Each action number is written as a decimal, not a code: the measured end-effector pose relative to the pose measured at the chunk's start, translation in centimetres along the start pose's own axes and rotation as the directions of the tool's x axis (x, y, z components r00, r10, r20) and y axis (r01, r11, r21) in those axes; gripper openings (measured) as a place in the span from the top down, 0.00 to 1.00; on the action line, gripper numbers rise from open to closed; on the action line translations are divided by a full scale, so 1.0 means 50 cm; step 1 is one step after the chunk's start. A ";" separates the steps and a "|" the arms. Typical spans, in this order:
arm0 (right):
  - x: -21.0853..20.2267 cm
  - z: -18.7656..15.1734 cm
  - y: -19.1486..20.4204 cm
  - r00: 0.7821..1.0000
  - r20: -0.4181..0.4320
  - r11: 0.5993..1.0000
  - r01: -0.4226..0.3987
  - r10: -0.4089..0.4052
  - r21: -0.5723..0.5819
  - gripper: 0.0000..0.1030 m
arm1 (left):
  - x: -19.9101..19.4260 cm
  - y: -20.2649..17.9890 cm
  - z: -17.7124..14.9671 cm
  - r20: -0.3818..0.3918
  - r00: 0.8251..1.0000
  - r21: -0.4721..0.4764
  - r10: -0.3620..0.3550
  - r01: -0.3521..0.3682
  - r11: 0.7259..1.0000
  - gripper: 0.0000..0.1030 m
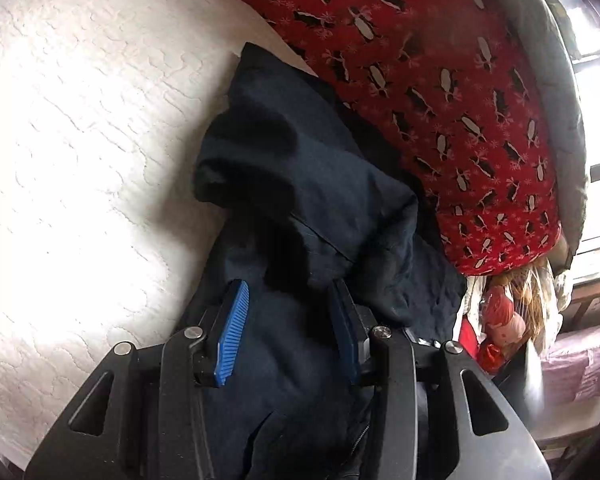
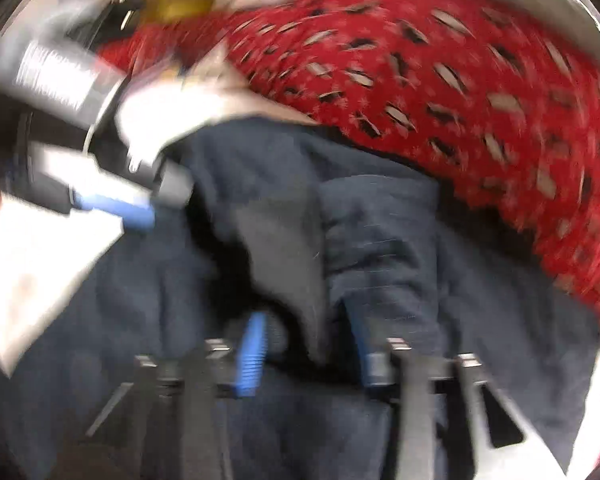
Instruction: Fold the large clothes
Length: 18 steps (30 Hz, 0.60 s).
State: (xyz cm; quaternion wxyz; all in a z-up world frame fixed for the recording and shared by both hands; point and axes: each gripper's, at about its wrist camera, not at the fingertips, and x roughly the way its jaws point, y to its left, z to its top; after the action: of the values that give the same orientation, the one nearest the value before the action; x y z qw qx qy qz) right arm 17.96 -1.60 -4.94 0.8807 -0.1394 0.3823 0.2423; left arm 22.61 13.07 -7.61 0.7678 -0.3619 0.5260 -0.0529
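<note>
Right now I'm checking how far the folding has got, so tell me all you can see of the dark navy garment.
The dark navy garment looks like a thick woven jacket with visible seams. It lies crumpled and bunched, not flat, on the white quilted bedspread, its far edge against the red penguin-print fabric. Folds rise between the blue pads of the left tongs. The right tongs also straddle a fold; blur hides whether they pinch it.

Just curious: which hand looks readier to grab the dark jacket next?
Probably right: a fold of the jacket stands between the fingers of the right gripper; the left gripper is open over flatter cloth.
</note>
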 end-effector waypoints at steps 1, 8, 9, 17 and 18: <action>-0.017 0.003 -0.029 0.999 0.027 0.996 -0.043 0.041 0.084 0.88 | 0.002 -0.005 0.002 0.001 1.000 0.005 0.001 -0.001 1.000 0.62; -0.158 -0.065 -0.285 0.974 0.222 0.820 -0.157 0.038 0.550 0.89 | 0.027 -0.037 -0.008 -0.029 1.000 0.033 0.009 -0.009 0.999 0.62; -0.175 -0.089 -0.326 0.971 0.239 0.779 -0.166 0.021 0.605 0.89 | 0.032 -0.041 -0.011 -0.036 0.999 0.037 0.012 -0.010 0.999 0.62; -0.171 -0.252 -0.535 0.982 0.185 0.507 -0.147 -0.026 0.849 0.89 | 0.051 -0.054 -0.012 -0.075 0.997 0.013 -0.014 0.015 1.000 0.62; -0.172 -0.265 -0.540 0.985 0.174 0.496 -0.143 -0.017 0.857 0.86 | 0.049 -0.061 -0.009 -0.072 0.997 0.014 -0.027 0.028 0.999 0.62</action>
State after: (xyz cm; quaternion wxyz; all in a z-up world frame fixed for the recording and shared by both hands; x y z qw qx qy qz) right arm 19.25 -32.83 -5.80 0.8500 0.3544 0.3851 0.0604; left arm 24.24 9.50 -7.71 0.7503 -0.3612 0.5478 -0.0806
